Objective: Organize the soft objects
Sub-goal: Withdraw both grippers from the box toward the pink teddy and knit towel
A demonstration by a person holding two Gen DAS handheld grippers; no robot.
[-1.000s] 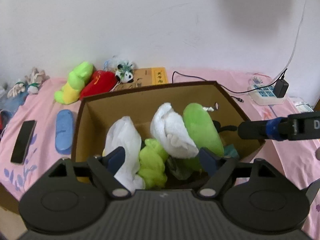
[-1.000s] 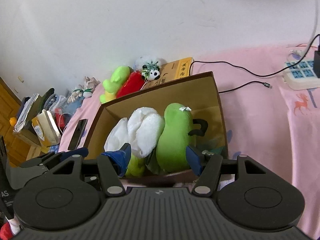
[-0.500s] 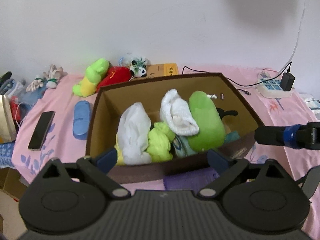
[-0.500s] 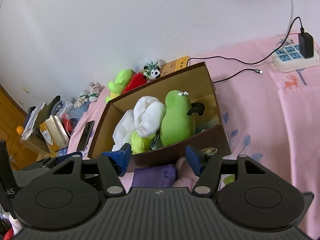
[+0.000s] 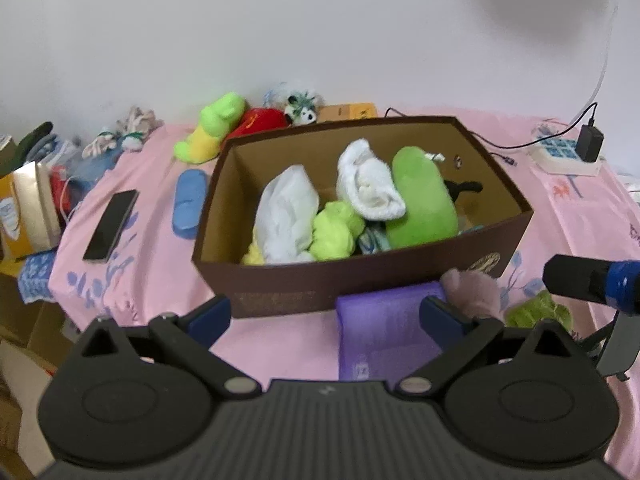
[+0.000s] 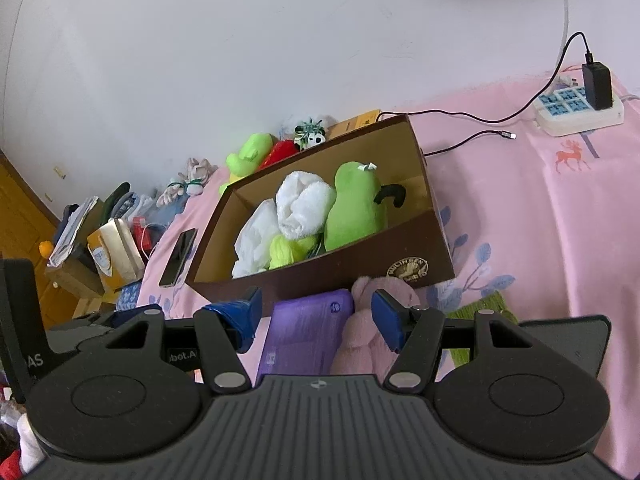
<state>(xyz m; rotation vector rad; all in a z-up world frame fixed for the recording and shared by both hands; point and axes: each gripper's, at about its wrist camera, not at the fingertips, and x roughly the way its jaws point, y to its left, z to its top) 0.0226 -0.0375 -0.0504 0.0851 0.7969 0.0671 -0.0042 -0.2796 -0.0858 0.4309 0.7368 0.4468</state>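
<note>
Purple pouch (image 5: 384, 332) (flat on pink sheet) lies between the open left jaws.

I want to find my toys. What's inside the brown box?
Inside the brown box: a big green plush, a rolled white towel, a white cloth and a yellow-green bundle. Whatever lies underneath them is covered.

The left tongs (image 5: 326, 314) stood wide open with nothing between the blue pads, pitched steeply downward; the right tongs (image 6: 316, 318) were also open and empty, angled down less steeply, showing at 3 o'clock in the left view
</note>
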